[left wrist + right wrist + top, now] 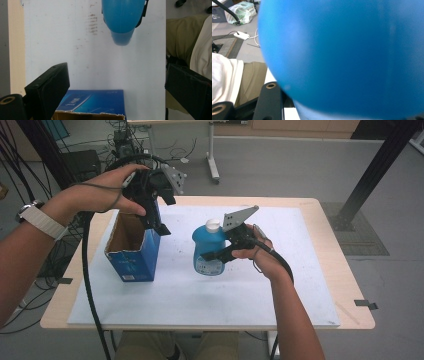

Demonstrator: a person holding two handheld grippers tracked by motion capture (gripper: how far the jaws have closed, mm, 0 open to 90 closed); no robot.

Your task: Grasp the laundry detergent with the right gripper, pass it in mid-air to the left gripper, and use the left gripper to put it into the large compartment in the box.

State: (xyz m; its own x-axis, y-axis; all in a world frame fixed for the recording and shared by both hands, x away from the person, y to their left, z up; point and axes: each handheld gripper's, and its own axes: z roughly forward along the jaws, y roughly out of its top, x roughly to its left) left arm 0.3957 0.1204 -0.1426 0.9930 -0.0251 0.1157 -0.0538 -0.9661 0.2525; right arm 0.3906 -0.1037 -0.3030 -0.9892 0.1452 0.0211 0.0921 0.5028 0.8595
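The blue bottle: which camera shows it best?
The high view: the blue bottle stands whole, white cap on top, right gripper clamped around it. The left gripper view catches part of its body; the right gripper view gives a blurred blue close-up.

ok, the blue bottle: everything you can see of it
The blue bottle looks like glossy plastic, round-shouldered, with a white cap and a pale label low on its front. It is upright on the white mat, right of the open blue carton and apart from it. The right gripper is closed around its body, fingers on either side.

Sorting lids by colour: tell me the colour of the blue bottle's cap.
White; the cap shows best in the high view.
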